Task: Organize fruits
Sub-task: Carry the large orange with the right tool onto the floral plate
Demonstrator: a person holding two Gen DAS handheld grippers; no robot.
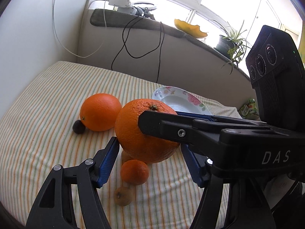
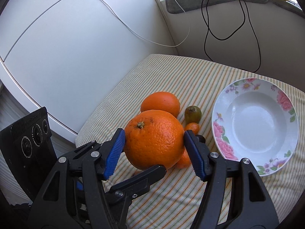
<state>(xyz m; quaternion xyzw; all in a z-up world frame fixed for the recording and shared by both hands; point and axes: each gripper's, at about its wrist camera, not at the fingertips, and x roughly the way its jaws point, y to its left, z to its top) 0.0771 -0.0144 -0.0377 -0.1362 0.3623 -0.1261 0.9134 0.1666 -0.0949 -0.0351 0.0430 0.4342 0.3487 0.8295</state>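
Right tool [image 2: 154,132] is pinching the big orange [image 2: 150,152]: both blue pads press its sides at 9 and 3 o'clock, stem end up. In the left wrist view the same orange [image 1: 133,133] sits dead centre, with the right tool's black finger laid across its front from 3 o'clock. My left tool [image 1: 148,143] is spread wide, pads flanking the lower half of the orange. The pad at 9 o'clock looks just against the peel; I can't tell about the other. The orange seems raised off the striped cloth [image 1: 38,114] on the bench, but contact underneath is hidden. A second orange [image 2: 161,102] lies on the cloth at 12 o'clock of the held one in the right view. A green kiwi [image 2: 193,114] and a small tangerine [image 2: 192,127] are just beside it, toward 2 o'clock. The floral plate [image 2: 286,103] is at 3 o'clock in the right view, apart from the fruit, flat on the cloth. A small dark fruit [image 1: 78,126] touches the second orange in the left view.
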